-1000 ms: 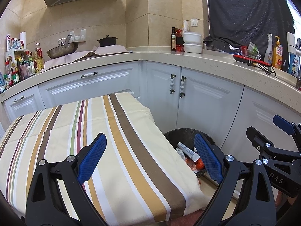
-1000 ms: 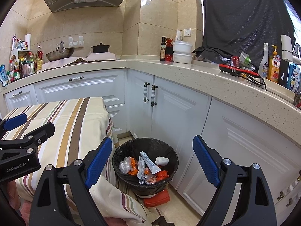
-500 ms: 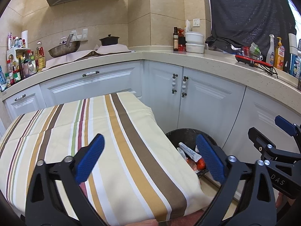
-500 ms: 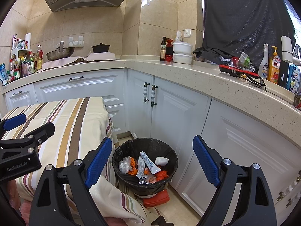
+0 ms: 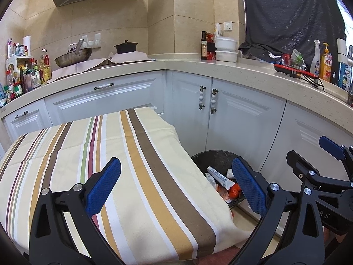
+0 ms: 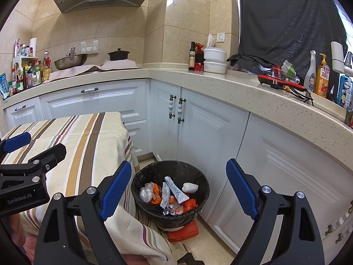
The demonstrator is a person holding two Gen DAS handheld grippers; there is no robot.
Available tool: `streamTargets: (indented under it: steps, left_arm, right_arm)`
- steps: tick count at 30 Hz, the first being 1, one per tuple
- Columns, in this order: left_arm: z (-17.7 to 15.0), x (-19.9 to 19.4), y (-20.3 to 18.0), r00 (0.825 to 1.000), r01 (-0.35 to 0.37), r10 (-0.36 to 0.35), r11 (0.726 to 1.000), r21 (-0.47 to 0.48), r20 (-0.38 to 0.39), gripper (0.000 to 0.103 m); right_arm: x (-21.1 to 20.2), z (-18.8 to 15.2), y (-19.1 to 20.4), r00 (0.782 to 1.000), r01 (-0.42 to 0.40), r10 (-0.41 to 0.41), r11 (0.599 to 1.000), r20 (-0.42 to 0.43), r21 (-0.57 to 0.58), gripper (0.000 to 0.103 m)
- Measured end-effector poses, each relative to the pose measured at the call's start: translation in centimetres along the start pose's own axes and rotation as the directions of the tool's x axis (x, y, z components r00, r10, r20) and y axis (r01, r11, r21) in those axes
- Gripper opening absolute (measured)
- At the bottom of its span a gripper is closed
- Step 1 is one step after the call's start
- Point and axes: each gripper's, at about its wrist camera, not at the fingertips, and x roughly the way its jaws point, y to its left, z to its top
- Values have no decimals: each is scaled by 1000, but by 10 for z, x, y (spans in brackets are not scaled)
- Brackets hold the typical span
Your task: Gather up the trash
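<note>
**Beside the table's corner, both grippers empty over the filled bin**

Between the striped tablecloth's [image 5: 141, 176] hanging edge and the white cabinets [image 6: 211, 137] a narrow strip of floor holds the black-lined trash bin [image 6: 152, 172]. Its jaws having just been opening, the left gripper [image 5: 176, 183] gapes wide over the cloth, empty. The right gripper [image 6: 176, 186] stands wide above the bin, gripping nothing. Trash [image 6: 174, 190] lies inside: a tube, wrappers, orange scraps. A red object [image 6: 183, 231] sits under the bin.
</note>
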Motion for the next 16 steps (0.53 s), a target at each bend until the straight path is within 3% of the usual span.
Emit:
streamTargets:
  steps: [6, 16]
  left_arm:
    - [-1, 4, 0, 1000, 16, -17, 1000, -4, -19, 98]
    - [2, 23, 24, 994, -62, 58, 997, -41, -87, 98]
  right_arm:
    - [0, 0, 0, 1000, 0, 0, 1000, 0, -1, 85]
    - [16, 5, 9, 999, -35, 35, 999, -24, -28, 85]
